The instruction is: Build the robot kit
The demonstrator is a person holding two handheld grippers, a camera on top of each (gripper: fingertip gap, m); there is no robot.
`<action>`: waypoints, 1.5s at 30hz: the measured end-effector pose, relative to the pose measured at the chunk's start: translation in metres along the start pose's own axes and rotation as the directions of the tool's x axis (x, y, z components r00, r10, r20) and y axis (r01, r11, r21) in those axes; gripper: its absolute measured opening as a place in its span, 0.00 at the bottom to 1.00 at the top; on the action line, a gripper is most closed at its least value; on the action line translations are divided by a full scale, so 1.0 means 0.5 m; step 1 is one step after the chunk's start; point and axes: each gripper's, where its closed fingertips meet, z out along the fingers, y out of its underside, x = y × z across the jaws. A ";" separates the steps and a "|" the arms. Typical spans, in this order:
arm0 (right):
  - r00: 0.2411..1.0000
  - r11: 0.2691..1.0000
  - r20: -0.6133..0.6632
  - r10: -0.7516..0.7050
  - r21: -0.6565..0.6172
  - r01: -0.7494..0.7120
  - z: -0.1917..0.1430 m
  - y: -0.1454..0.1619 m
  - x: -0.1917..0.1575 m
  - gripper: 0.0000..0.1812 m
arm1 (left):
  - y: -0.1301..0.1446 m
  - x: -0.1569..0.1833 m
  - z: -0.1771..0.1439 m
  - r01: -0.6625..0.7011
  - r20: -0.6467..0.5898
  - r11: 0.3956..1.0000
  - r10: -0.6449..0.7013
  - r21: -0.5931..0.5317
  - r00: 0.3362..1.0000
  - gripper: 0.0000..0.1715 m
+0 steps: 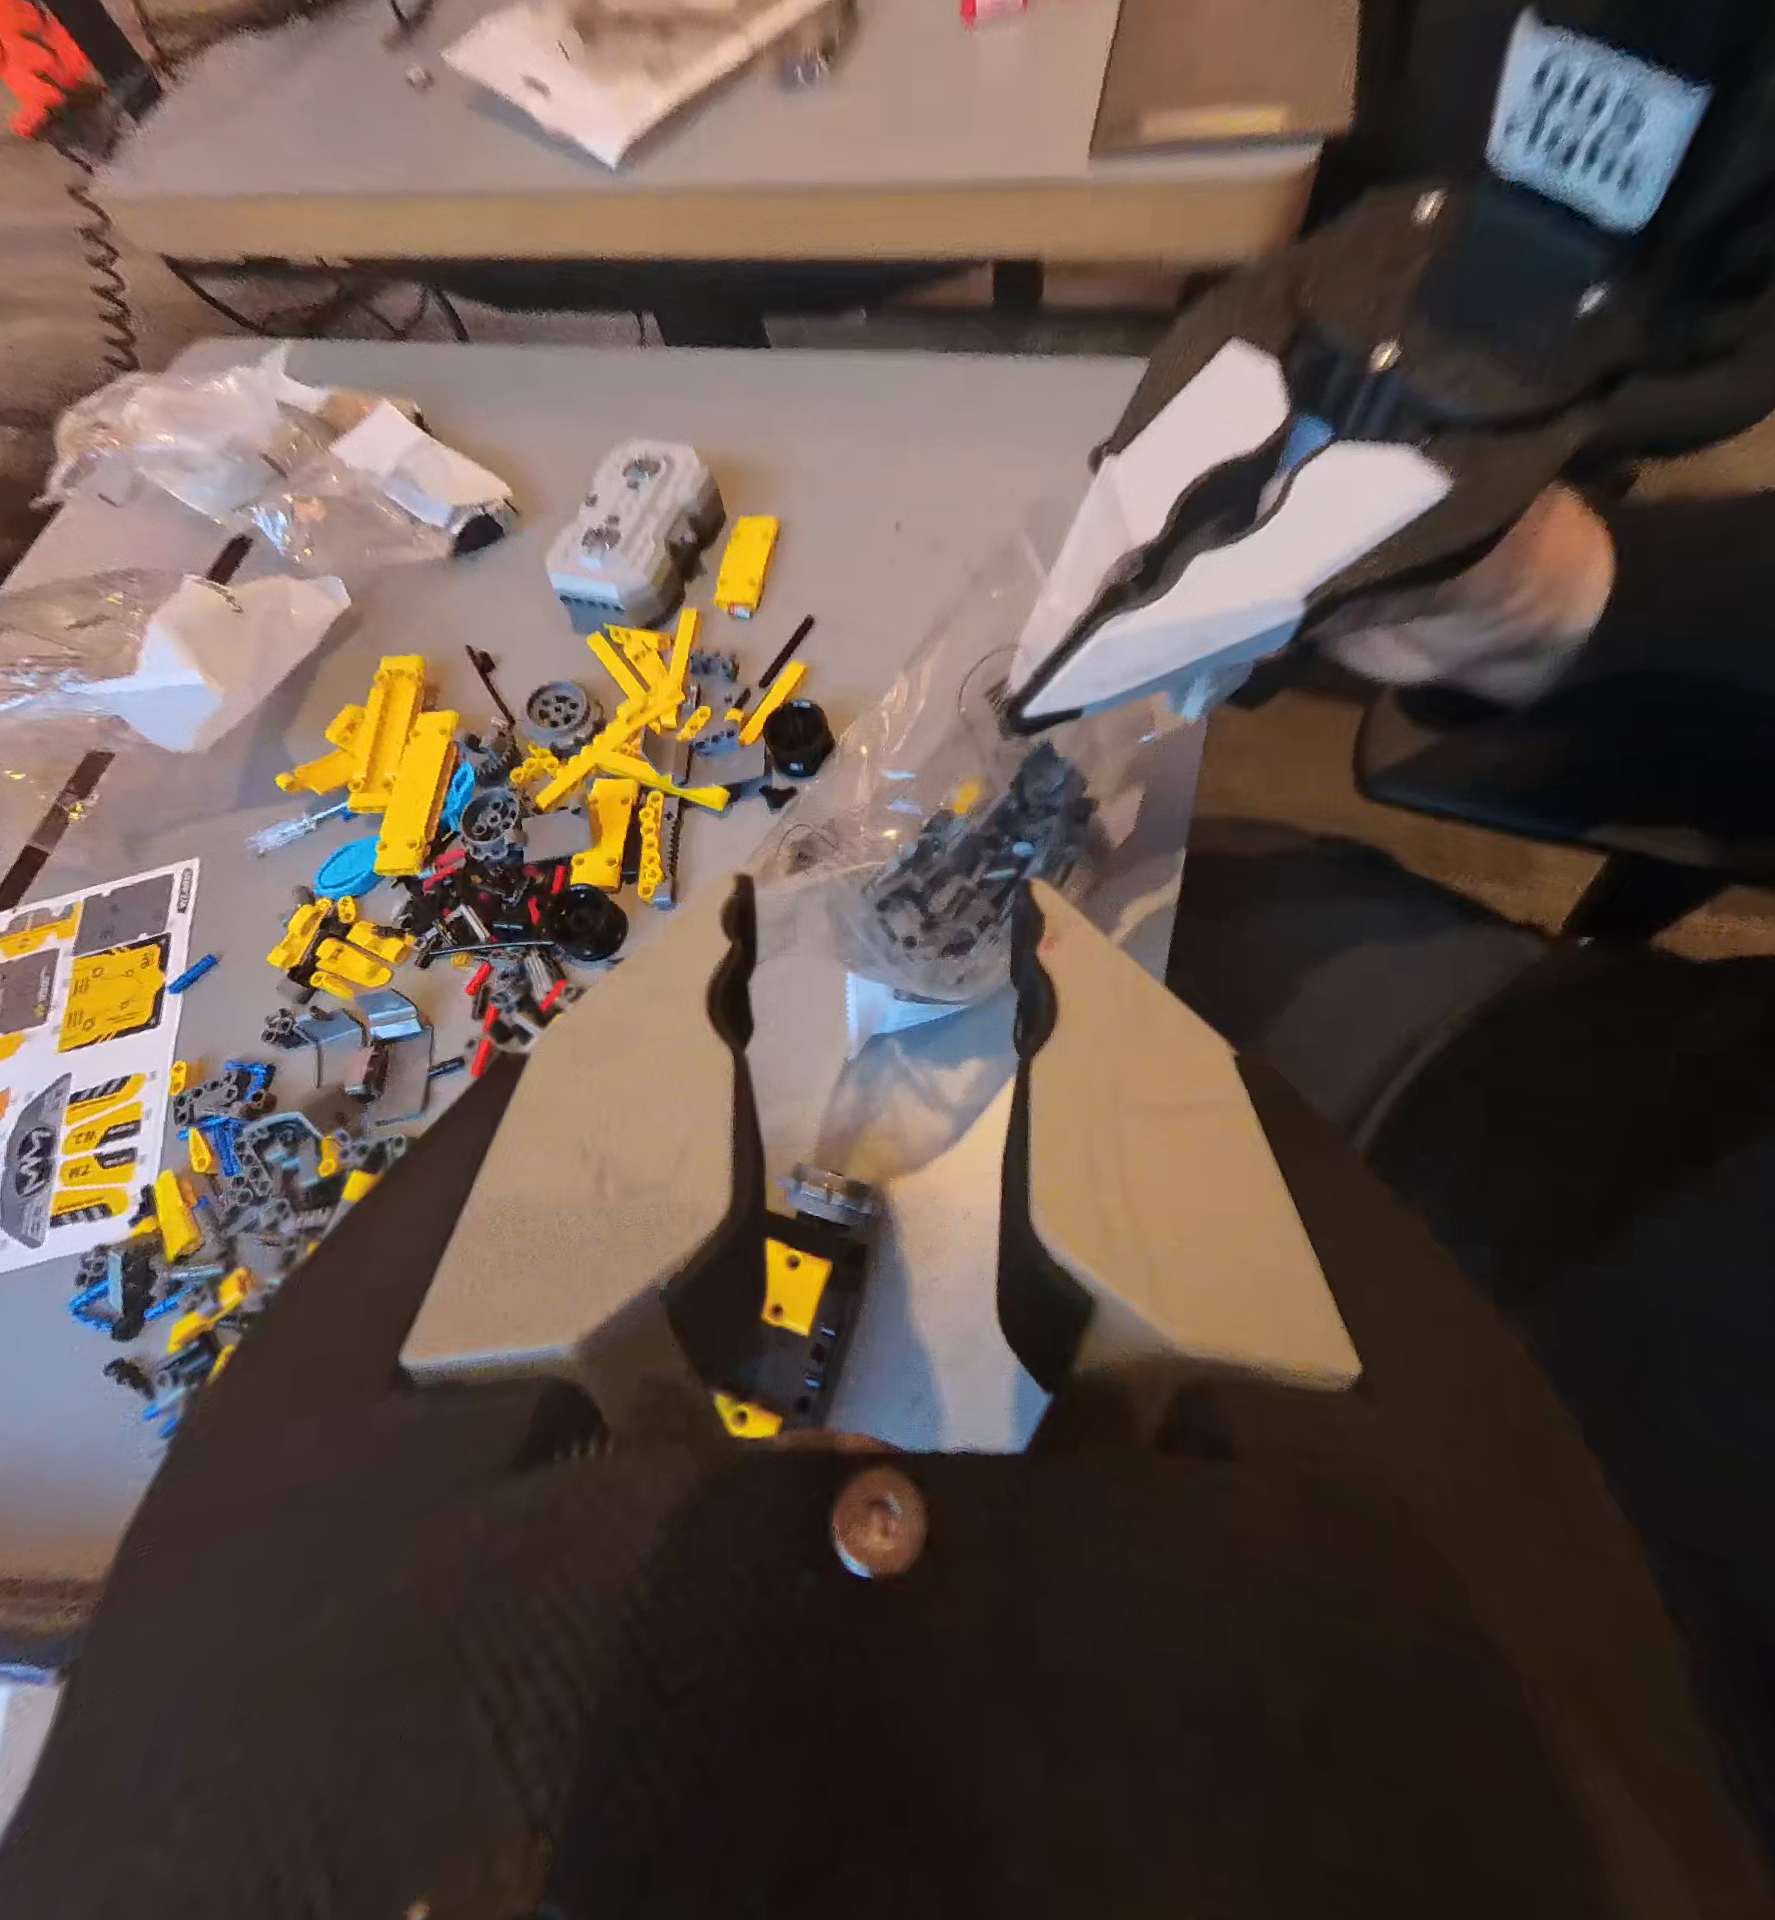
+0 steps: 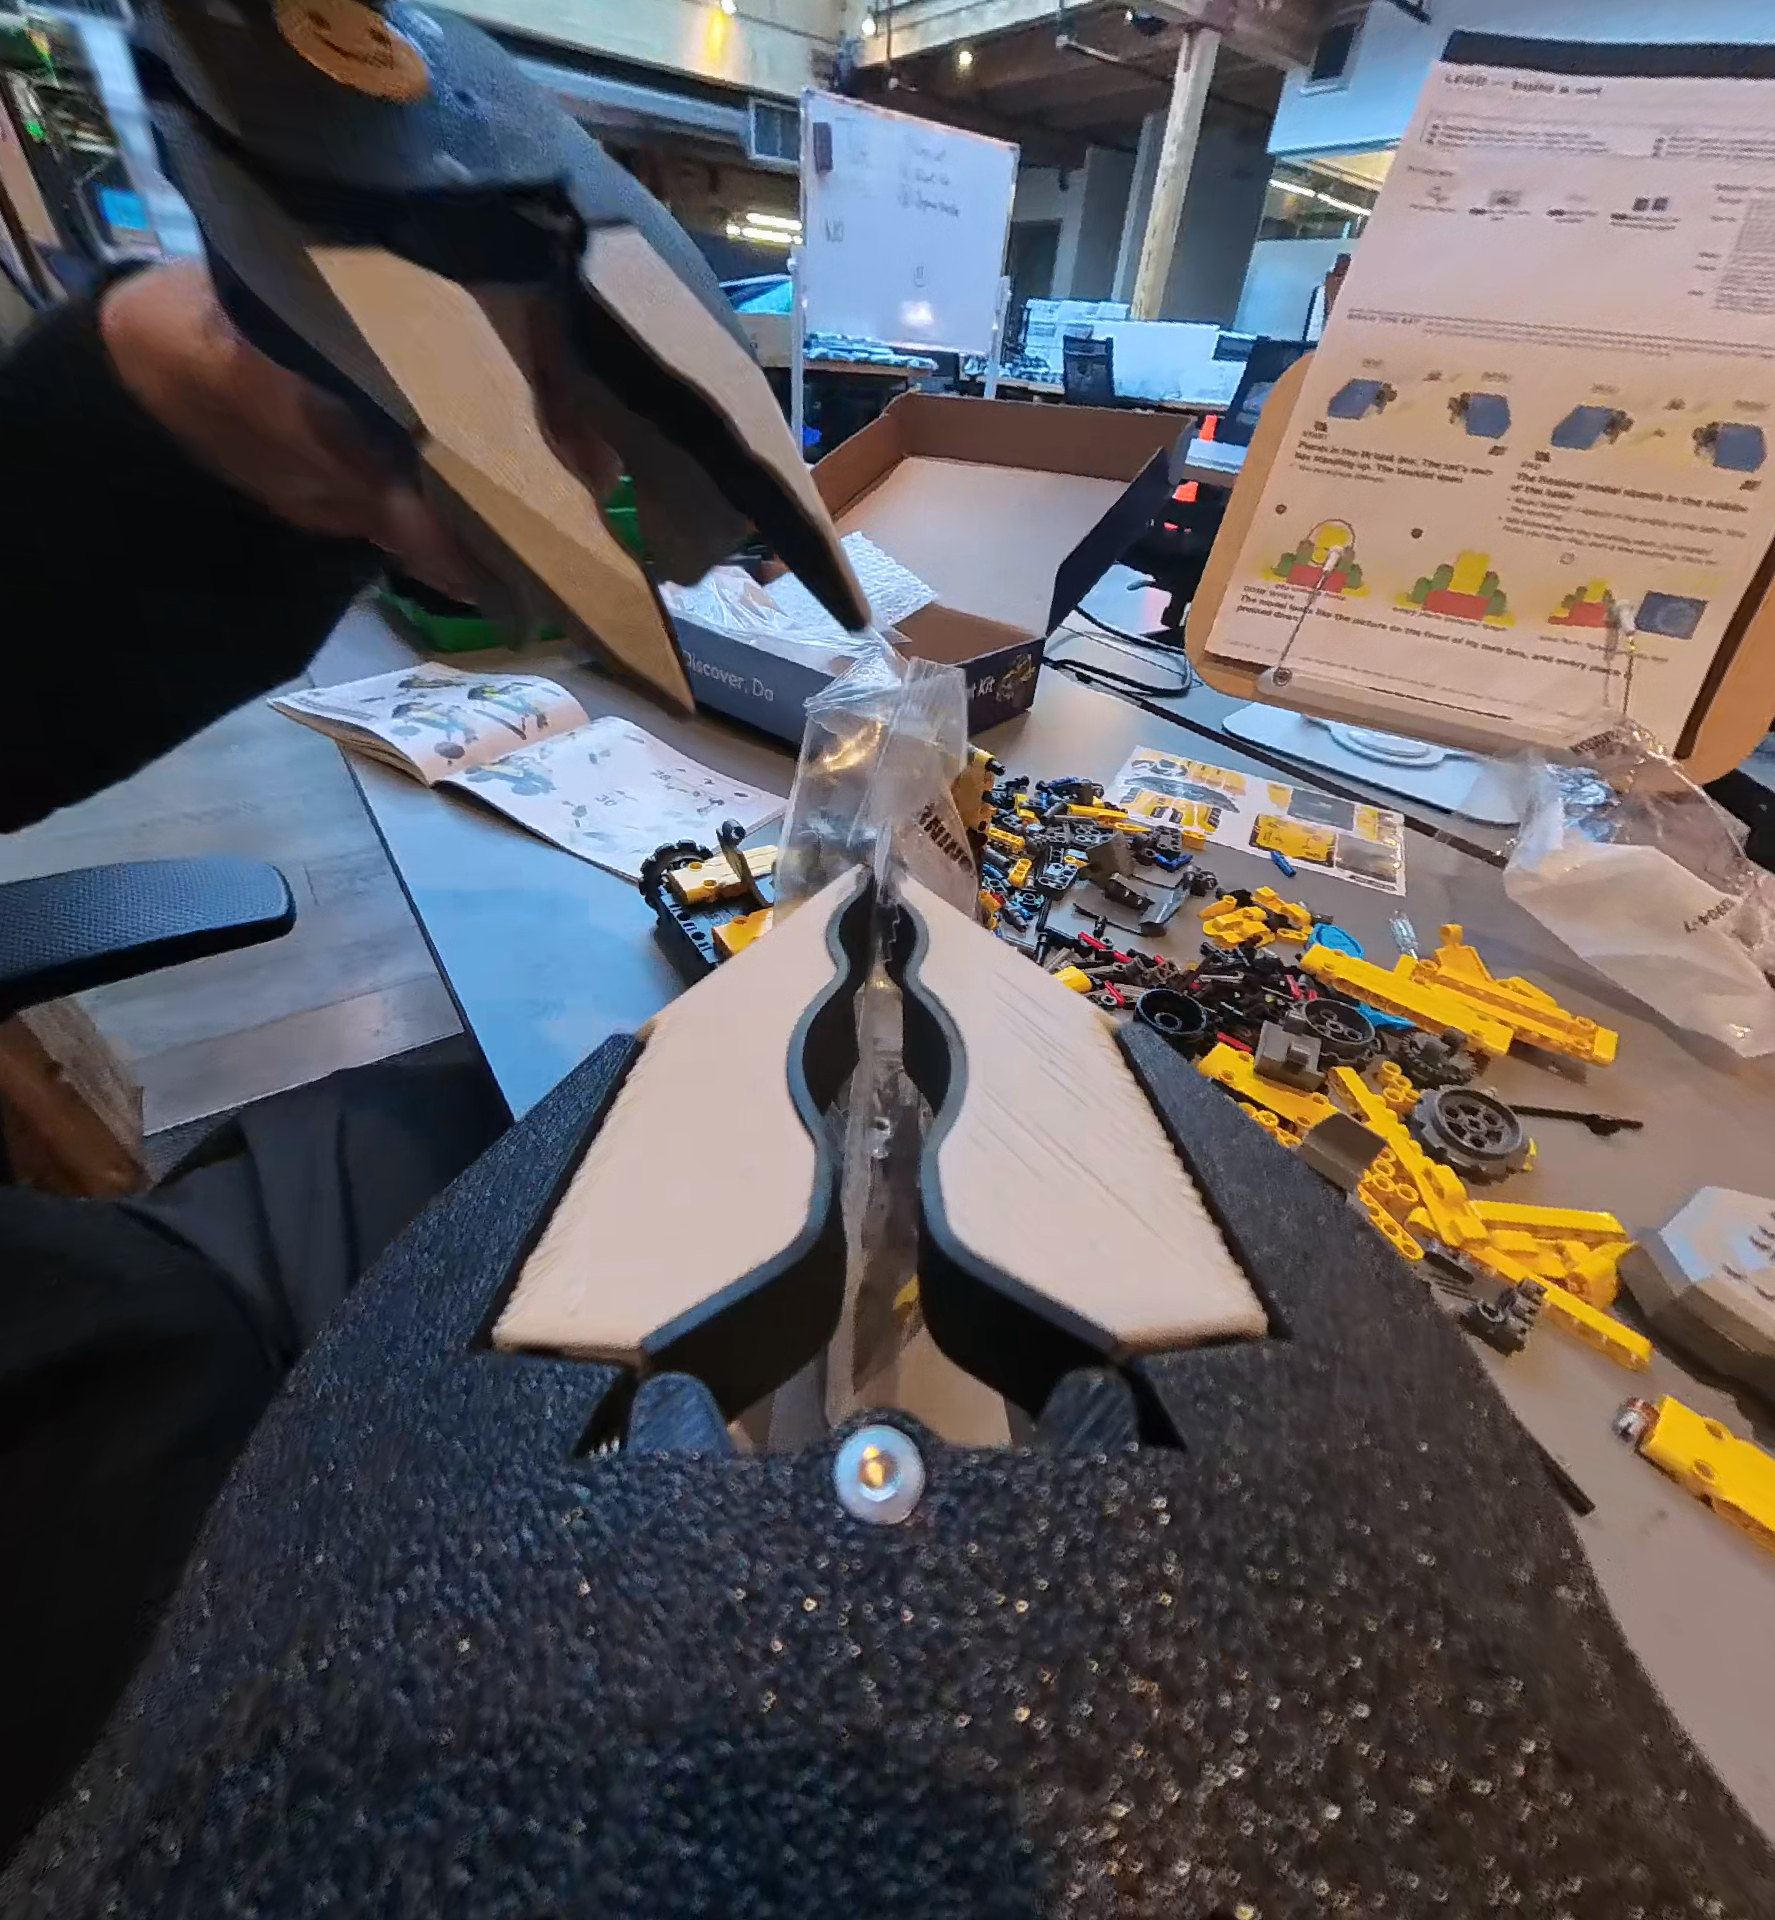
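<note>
- A clear plastic bag point(image 2: 878, 790) with small dark parts inside is clamped between the closed fingers of the right gripper point(image 2: 885, 904) and held up above the grey table point(image 1: 914, 436).
- The left gripper point(image 1: 878, 935) is seen with its jaws spread wide and nothing held; in the right wrist view 1 of its fingertips point(image 2: 847, 608) lies at the bag's top edge, though contact cannot be confirmed.
- In the left wrist view the bag's dark contents point(image 1: 976, 862) hang just beyond the open fingers, with the right gripper above them.
- A loose pile of yellow, black and blue bricks point(image 1: 550, 790) is spread on the table, with a grey hub block point(image 1: 634, 535) behind it and a sticker sheet point(image 1: 52, 1060) to its side.
- 2 emptied bags point(image 1: 270, 457) lie crumpled at the far left.
- A small black and yellow assembly point(image 1: 789, 1299) sits below the left gripper.
- An open instruction booklet point(image 2: 540, 769) and a cardboard box point(image 2: 976, 520) are seen further back.
- Several bags appear already emptied; this bag is judged still full and unopened.
</note>
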 end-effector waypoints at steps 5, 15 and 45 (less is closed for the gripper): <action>1.000 1.000 0.008 -0.026 -0.009 0.026 -0.004 0.000 -0.004 0.00 | -0.002 -0.011 0.038 -0.056 -0.002 0.998 0.056 -0.001 0.998 0.25; 0.996 0.998 0.062 -0.059 -0.007 0.060 -0.001 -0.003 -0.022 0.00 | -0.005 0.011 0.057 0.016 -0.258 0.999 -0.027 -0.046 0.966 0.07; 0.998 0.997 -0.032 0.048 0.054 -0.046 -0.026 0.011 0.028 0.00 | 0.034 -0.153 0.035 0.429 -0.163 0.892 -0.407 0.139 0.899 0.00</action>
